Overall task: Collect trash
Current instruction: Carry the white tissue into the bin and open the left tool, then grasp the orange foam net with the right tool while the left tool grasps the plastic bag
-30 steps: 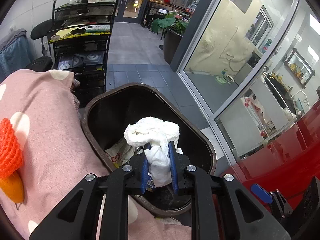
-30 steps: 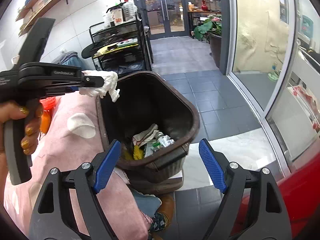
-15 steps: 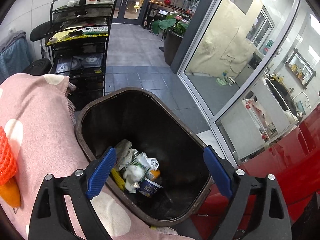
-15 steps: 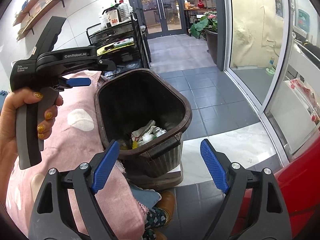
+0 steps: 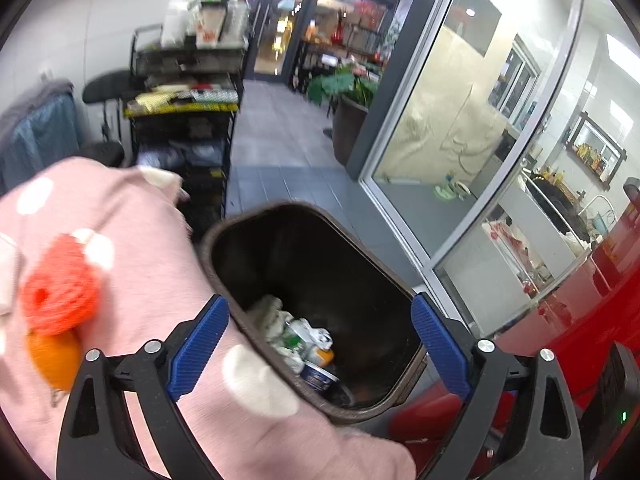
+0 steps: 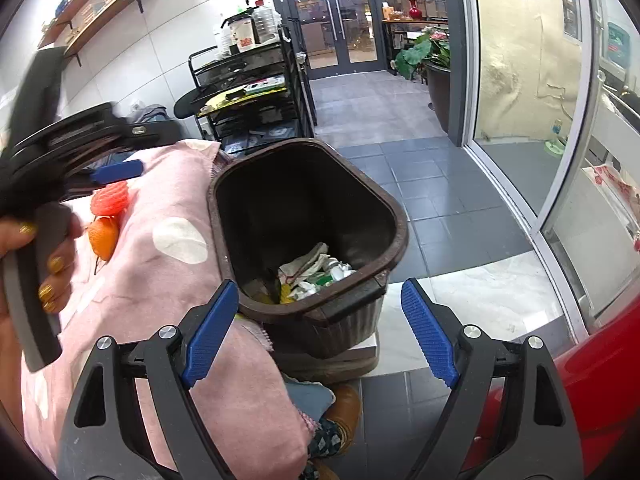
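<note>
A dark brown trash bin (image 5: 280,206) (image 6: 396,216) stands beside a pink white-spotted cloth (image 5: 132,240) (image 6: 168,280). Crumpled paper, wrappers and a small cup lie as trash (image 5: 296,336) (image 6: 316,268) at its bottom. My left gripper (image 5: 320,312) hovers over the bin's near-left rim, its jaws opening with nothing between them. In the right wrist view the left gripper (image 6: 120,160) shows blurred in a hand (image 6: 52,272) above the cloth. My right gripper (image 6: 320,292) stands open and empty before the bin's near rim. An orange foam net (image 5: 60,284) (image 6: 110,198) and an orange fruit (image 5: 52,356) (image 6: 103,234) lie on the cloth.
A black shelf cart (image 6: 256,92) loaded with items stands behind the cloth. A potted plant (image 6: 432,60) and a glass wall (image 6: 520,80) line the grey tiled floor (image 6: 440,184). A glossy red surface (image 5: 580,300) is at the right. A brown shoe (image 6: 344,408) shows below the bin.
The left gripper let go of the white tissue wad, which dropped into the bin. Its jaws opened wide and it drew back left toward the cloth. The right gripper stayed put.
</note>
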Tool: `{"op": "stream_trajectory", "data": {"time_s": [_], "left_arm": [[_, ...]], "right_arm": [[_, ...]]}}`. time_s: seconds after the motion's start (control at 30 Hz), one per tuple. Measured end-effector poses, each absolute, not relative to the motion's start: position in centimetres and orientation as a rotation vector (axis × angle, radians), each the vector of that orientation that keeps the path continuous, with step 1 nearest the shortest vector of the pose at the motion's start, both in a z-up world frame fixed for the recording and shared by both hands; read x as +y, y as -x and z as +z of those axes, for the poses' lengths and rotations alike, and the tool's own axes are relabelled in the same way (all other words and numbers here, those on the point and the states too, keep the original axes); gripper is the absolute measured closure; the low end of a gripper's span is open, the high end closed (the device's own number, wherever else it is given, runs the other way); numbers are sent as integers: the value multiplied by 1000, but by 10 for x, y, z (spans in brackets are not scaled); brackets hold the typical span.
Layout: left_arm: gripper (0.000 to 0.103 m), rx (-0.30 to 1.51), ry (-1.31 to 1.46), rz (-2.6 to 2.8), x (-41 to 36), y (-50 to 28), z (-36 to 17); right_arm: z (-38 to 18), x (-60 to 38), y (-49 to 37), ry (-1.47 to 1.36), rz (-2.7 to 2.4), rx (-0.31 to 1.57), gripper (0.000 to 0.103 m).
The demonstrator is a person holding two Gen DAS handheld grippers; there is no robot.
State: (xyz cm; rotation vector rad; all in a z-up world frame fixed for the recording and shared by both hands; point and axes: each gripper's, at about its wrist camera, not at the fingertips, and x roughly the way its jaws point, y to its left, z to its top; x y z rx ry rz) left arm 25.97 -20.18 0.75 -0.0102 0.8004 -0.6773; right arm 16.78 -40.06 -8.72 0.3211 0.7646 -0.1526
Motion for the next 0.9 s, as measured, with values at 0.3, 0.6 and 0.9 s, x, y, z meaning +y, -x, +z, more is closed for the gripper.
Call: {"op": "stream_trajectory", "data": {"time_s": [0.3,0.6,0.9], "left_arm": [[6,709,23,-601,-148,-227,25],[6,690,-20,-482,-95,-208,20],[6,680,-28,-320,-32,-196,14]], "right_arm": [[-81,-375,-178,-266,-95,758,16],[-64,-336,-194,-188,6,741,16],[-54,-292,-210,-134,118,743,16]]}}
